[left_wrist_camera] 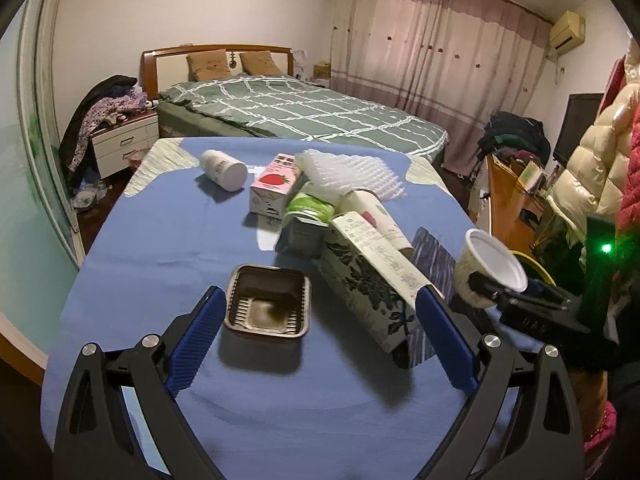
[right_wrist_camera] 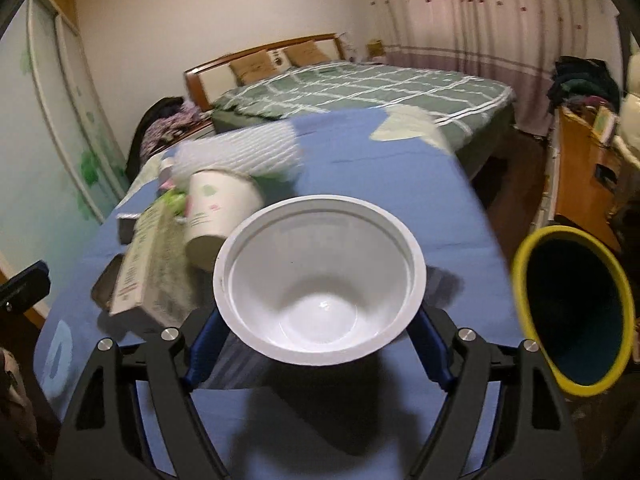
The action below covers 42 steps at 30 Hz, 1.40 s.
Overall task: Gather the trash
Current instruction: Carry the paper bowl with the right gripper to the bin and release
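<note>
My right gripper (right_wrist_camera: pixel 318 330) is shut on a white plastic cup (right_wrist_camera: pixel 320 276), holding it above the blue tablecloth with its mouth toward the camera. In the left wrist view the same cup (left_wrist_camera: pixel 494 266) hangs off the table's right side. A yellow-rimmed bin (right_wrist_camera: pixel 520 280) stands just right of the cup. My left gripper (left_wrist_camera: pixel 322 296) is open, low over a brown foil tray (left_wrist_camera: pixel 268 304) and the end of a grape-print carton (left_wrist_camera: pixel 368 280); its pads touch neither. Behind lie a paper cup (left_wrist_camera: pixel 376 212), a strawberry milk carton (left_wrist_camera: pixel 272 188), a white bottle (left_wrist_camera: pixel 224 170), a green-lidded tub (left_wrist_camera: pixel 310 208) and foam netting (left_wrist_camera: pixel 348 170).
The blue-covered table (left_wrist_camera: pixel 160 240) drops off at the left and right edges. A bed (left_wrist_camera: pixel 300 108) stands behind it, a nightstand (left_wrist_camera: pixel 124 144) with clothes at the left, and a wooden desk (left_wrist_camera: pixel 512 196) with hanging jackets at the right.
</note>
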Each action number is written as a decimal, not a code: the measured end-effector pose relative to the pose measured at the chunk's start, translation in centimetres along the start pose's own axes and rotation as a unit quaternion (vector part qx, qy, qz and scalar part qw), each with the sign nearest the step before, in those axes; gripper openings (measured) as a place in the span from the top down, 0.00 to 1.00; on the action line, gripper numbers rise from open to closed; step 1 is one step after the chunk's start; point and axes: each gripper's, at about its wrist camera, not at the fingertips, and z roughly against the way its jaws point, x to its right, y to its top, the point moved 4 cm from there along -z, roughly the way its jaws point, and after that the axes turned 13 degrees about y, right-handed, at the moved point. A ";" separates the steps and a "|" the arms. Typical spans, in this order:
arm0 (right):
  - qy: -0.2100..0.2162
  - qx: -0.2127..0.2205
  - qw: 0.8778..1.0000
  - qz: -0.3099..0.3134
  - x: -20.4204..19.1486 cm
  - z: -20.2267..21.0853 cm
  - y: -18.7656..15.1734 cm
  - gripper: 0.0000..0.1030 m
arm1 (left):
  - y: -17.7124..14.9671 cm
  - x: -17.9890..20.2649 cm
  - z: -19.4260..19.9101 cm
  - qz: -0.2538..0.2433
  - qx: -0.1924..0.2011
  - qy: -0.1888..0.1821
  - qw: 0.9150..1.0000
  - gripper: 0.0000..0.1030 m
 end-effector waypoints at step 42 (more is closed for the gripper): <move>-0.196 0.046 0.966 -0.161 20.7 6.0 -1.6 0.19 | 1.0 6.0 -7.5 -0.056 -0.033 0.061 0.996 0.09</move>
